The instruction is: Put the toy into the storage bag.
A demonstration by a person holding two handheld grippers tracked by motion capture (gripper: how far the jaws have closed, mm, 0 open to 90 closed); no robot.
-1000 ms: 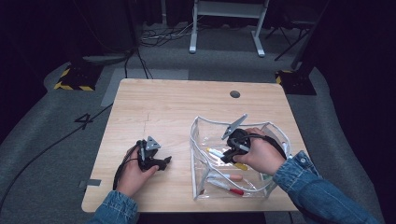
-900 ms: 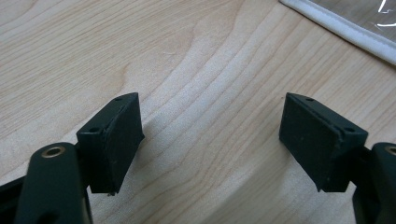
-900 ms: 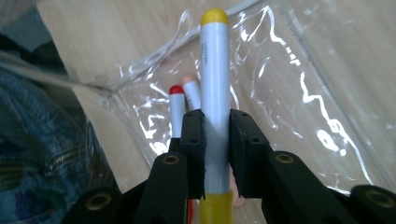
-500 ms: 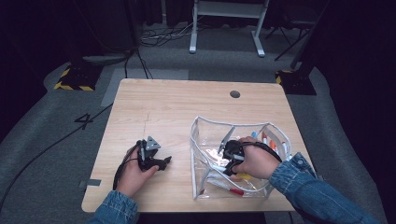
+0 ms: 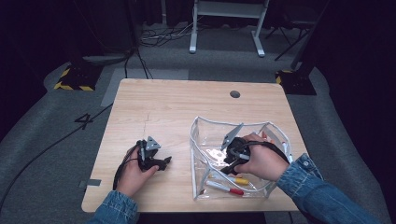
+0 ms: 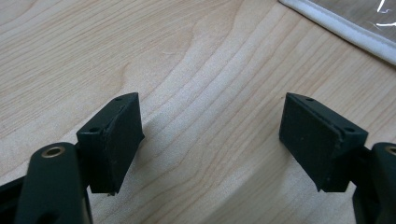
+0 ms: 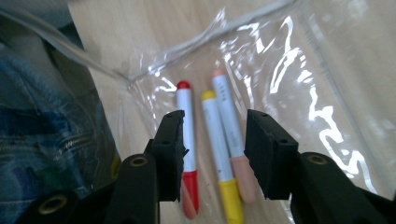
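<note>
High view: the right gripper (image 5: 229,161) reaches down into a clear plastic pouch with white piping (image 5: 198,140) on the light wooden table (image 5: 177,107); the left gripper (image 5: 161,163) rests on bare wood beside it. Grey carpet and dark surroundings ring the table.

Left gripper view: jaws stand wide, with wood grain between them.

Right gripper view: jaws, just opening, stand half apart above three white-barrelled markers, red-capped (image 7: 187,121), yellow-capped (image 7: 215,135) and peach-capped (image 7: 229,121), lying side by side inside the pouch, long axes pointing away from the camera, none gripped
</note>
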